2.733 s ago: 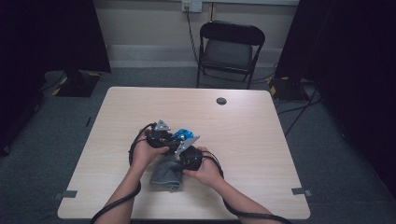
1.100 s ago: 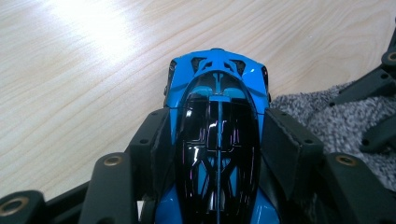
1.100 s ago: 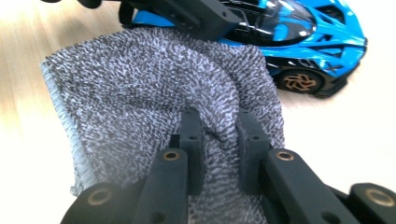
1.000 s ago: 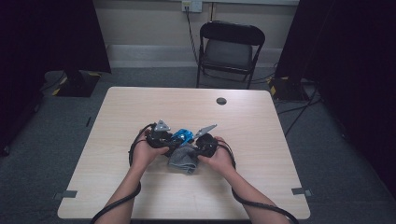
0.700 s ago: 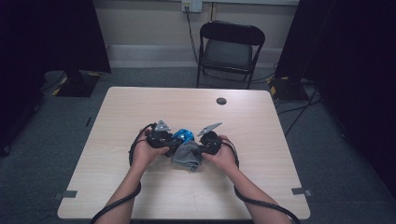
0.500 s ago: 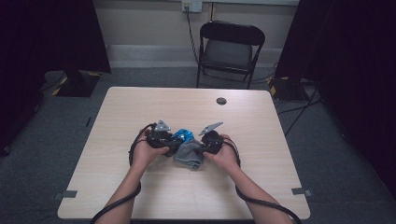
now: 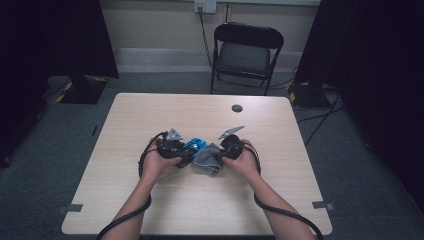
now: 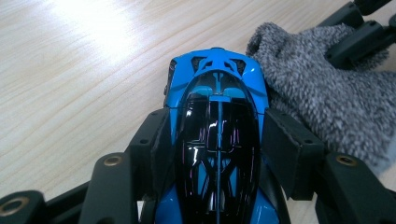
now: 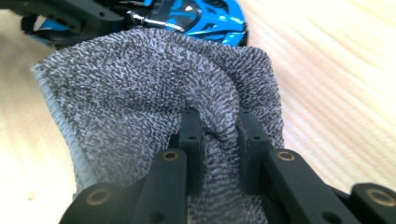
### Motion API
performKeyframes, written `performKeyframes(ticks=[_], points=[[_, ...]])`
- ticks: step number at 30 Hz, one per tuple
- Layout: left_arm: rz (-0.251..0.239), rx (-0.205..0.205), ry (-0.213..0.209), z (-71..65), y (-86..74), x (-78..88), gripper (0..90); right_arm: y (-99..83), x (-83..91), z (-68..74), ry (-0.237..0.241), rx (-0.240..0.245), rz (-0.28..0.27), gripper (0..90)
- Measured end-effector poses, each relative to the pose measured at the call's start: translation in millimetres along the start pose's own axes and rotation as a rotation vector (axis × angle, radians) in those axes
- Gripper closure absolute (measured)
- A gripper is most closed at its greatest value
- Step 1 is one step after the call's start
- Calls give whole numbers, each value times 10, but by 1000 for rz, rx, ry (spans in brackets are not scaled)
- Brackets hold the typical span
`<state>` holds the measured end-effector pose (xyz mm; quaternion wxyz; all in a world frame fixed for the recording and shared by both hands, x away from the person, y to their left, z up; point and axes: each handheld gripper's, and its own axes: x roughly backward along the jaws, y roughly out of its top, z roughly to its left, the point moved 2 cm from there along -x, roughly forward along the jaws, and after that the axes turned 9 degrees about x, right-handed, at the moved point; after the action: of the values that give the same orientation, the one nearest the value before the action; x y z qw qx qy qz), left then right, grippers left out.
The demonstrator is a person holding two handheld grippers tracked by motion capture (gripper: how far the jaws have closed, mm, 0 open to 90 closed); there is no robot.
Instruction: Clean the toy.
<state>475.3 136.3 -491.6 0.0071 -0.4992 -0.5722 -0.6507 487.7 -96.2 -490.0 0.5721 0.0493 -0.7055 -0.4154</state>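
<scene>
Resting on the table (image 7: 150,210) near its middle, blue toy car (image 8: 217,135) clamped between left gripper (image 8: 217,140) jaws; grey cloth (image 9: 154,107) touching its side, a fold pinched by the nearly closed right gripper (image 9: 218,133). No legible writing.

A black folding chair (image 7: 248,56) stands beyond the desk (image 7: 150,115) at twelve o'clock; a small dark disc (image 7: 237,108) lies near the far edge.

Blue-black toy car (image 8: 217,126) upright on table, mid-front; grey terry cloth (image 9: 154,102) bunched, touching its side.
</scene>
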Motion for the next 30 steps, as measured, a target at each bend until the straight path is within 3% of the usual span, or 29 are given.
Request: performKeyframes(ticks=[6,11,13,21,30], points=[[5,6,-3,4,8,-3,435,10,21,-60,-48,-27,4,749],[-1,6,-10,12,8,-8,435,-39,114,-129,-38,-53,-14,746],[4,2,-11,7,6,-4,435,-65,177,-116,-40,-37,-17,745],[4,-5,-9,8,7,-5,433,-132,425,125,27,-7,-68,742],[27,17,7,-17,40,-13,421,-199,387,476,101,41,-63,722]])
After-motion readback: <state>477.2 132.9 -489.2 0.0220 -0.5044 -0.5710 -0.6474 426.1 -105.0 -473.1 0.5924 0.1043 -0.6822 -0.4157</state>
